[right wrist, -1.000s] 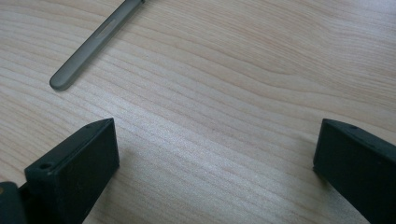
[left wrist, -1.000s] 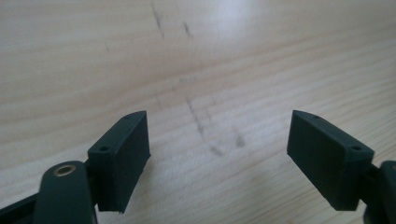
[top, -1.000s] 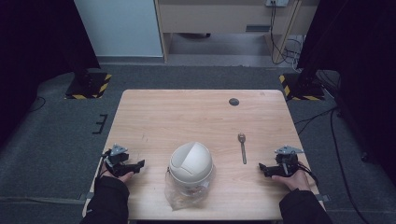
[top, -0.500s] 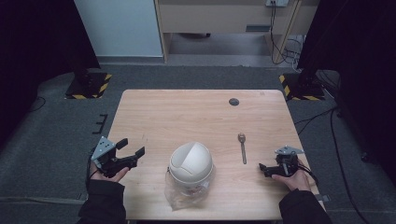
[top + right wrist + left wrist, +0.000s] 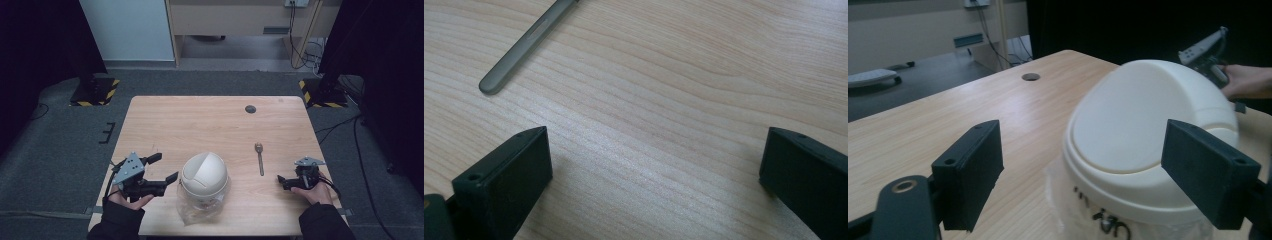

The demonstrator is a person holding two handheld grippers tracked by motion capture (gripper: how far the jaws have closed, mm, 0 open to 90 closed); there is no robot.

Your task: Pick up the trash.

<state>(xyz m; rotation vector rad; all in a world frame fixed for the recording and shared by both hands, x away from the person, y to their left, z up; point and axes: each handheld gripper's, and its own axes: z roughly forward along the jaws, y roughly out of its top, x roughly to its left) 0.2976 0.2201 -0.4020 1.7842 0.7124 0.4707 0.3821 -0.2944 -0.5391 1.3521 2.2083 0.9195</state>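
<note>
White-domed container — a clear-walled tub with a rounded, swing-type lid, some dark print on its front — stood at the near edge of the wooden table, between the person's two hands and closer to the left one. Nothing about it looked handled yet: the lid sat closed and neither tool touched it, so the work appeared to be at its very start, with the approach, the grasp and whatever followed all left to do. The left gripper was raised off the table and angled toward the container's side, its jaws spread wide and empty; in the left gripper view the dome sat framed between them, just ahead, with one jaw close beside its rim. The right gripper lay low on the table near the right edge, well apart from the container, jaws likewise wide open on bare wood. A metal spoon lay between it and the container — its handle end showed in the right gripper view, untouched.
</note>
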